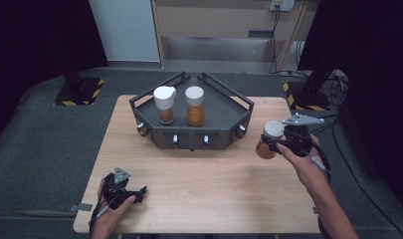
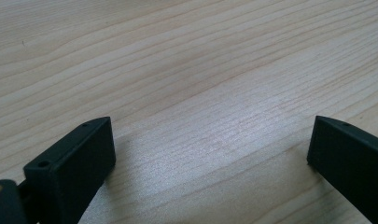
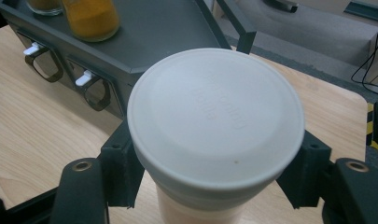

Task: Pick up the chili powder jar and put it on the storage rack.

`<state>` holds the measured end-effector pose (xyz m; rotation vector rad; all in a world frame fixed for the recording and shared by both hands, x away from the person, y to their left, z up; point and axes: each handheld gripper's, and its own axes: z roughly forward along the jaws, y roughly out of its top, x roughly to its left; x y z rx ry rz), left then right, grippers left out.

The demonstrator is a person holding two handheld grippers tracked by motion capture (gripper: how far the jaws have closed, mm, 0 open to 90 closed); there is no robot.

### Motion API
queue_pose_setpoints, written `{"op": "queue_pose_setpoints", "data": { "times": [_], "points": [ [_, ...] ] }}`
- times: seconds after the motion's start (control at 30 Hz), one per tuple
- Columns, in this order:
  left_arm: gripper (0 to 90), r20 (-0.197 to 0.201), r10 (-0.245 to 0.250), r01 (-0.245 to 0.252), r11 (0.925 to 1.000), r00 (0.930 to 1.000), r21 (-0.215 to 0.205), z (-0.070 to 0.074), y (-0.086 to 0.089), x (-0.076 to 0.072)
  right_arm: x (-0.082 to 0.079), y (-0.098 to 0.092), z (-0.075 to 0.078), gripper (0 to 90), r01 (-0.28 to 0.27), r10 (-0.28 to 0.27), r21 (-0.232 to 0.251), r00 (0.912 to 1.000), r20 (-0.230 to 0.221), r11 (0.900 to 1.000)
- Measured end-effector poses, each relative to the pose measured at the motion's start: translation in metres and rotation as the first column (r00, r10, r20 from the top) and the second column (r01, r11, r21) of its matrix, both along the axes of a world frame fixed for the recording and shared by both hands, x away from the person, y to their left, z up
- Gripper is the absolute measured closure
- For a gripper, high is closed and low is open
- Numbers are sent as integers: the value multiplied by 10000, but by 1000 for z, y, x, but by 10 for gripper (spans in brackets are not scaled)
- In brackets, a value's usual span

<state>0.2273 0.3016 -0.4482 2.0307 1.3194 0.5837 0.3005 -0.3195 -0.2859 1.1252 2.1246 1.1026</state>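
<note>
Your right gripper [image 1: 274, 144] has its jaws pinched on a jar [image 1: 268, 140] just under its white lid [image 3: 216, 115], one jaw on each side, as the right gripper view shows. You hold the jar above the right part of the table [image 1: 204, 184], just right of the dark tray [image 1: 191, 110]; it stands roughly upright, long axis vertical, lid up, with orange-brown contents below. Your left gripper [image 1: 131, 194] sits low at the near left corner of the table, its jaws spread wide apart with nothing between them but bare wood. On the far tray stand two more white-lidded jars side by side: a brown-filled one [image 1: 164, 104] on the left and an orange-filled one [image 1: 195, 106] on the right, both upright.
</note>
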Motion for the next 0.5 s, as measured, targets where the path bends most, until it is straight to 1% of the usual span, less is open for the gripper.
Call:
{"op": "queue_pose_setpoints", "data": {
  "times": [0.13, 0.27, 0.5],
  "points": [
    [0, -2, 0, 0, 10000, 10000, -2, 0, 0, 0, 2, 0, 4, 344, -47, 47, 62, 10000, 44, 10000],
    [0, -1, 0, 0, 10000, 10000, -2, 0, 0, 0, 4, 3, 10, 344, -130, 130, 17, 9998, 160, 9999],
    [0, -2, -1, 1, 10000, 10000, -1, 0, 0, 0, 10, 9, 22, 344, -250, 250, -37, 9994, 233, 9997]
  ]
}}
